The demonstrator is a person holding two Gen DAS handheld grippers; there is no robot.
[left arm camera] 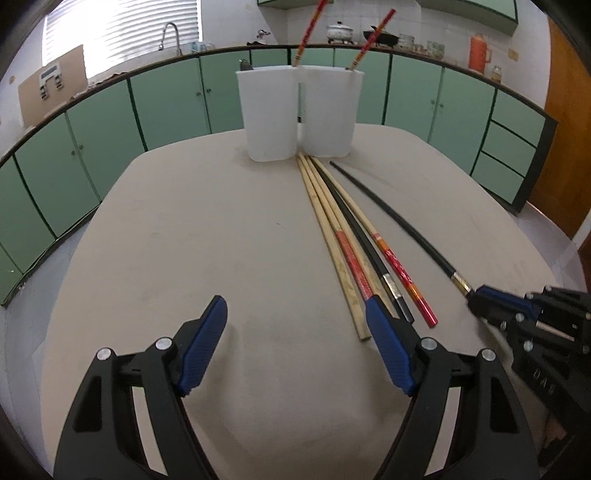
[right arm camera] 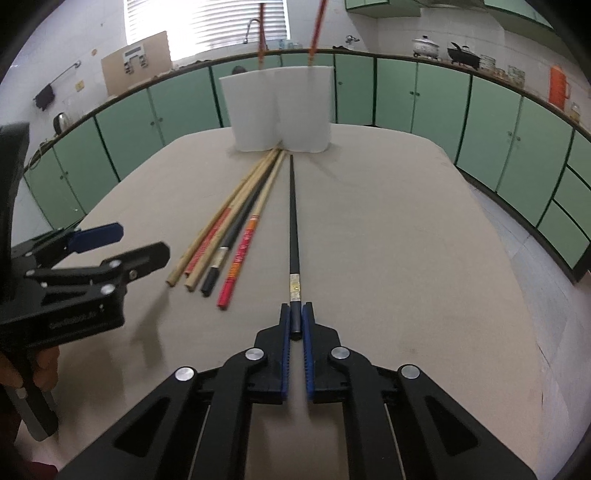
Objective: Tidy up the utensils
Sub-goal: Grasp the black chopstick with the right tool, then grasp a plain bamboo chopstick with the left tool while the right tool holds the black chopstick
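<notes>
Beige tabletop (right arm camera: 388, 240) in a kitchen with green cabinets. Black chopstick (right arm camera: 293, 229) lying apart from the bundle of chopsticks (right arm camera: 225, 236), tip toward the white holder (right arm camera: 277, 110). Right gripper (right arm camera: 295, 321) fingers closed on its thick end; left gripper (left arm camera: 295, 354) wide open, empty. Better to lift level, then tip upright over a compartment.

From my left wrist cam, the right hand-held gripper (left arm camera: 476, 295) is cut off at the frame's right edge, and its blue pads cover the butt end of the black chopstick (left arm camera: 388, 210). The white holder (left arm camera: 299, 110) hides the lower parts of the two red chopsticks (left arm camera: 309, 29) standing in it, and on the right wrist cam their tops are blurred and run off the top edge. The jars on the far counter (left arm camera: 436, 48) are too small for me to tell what they are.
</notes>
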